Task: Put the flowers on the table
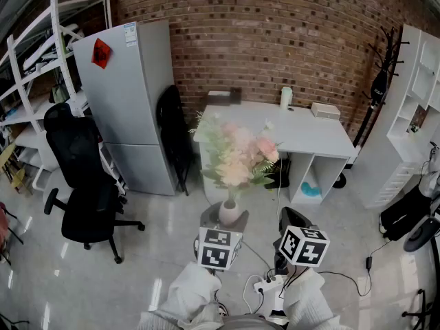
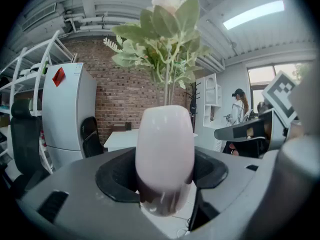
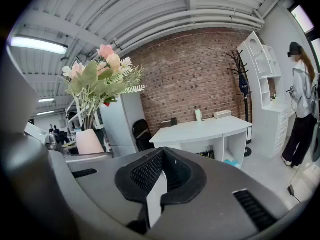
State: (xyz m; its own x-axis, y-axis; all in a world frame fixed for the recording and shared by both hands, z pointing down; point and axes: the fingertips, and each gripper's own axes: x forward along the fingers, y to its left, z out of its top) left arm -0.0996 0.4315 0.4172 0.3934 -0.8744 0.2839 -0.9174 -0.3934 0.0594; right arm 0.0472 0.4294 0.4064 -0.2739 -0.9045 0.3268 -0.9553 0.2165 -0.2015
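Observation:
A bunch of pink and cream flowers (image 1: 237, 153) with green leaves stands in a pale pink vase (image 1: 229, 212). My left gripper (image 1: 227, 224) is shut on the vase and holds it upright above the floor. In the left gripper view the vase (image 2: 165, 154) fills the space between the jaws of the left gripper (image 2: 162, 181), with the flowers (image 2: 162, 39) rising above. My right gripper (image 1: 291, 220) is beside it on the right, shut and empty (image 3: 161, 180). From the right gripper view the vase (image 3: 89, 141) shows at the left. The white table (image 1: 302, 133) stands ahead against the brick wall.
A grey fridge (image 1: 134, 102) and a black office chair (image 1: 86, 184) stand at the left, a dark folding chair (image 1: 175, 139) beside the table. White shelves (image 1: 412, 108) and a coat stand (image 1: 381, 81) are at the right. Cables and a power strip (image 1: 265, 284) lie on the floor. A person (image 3: 302, 109) stands at the far right.

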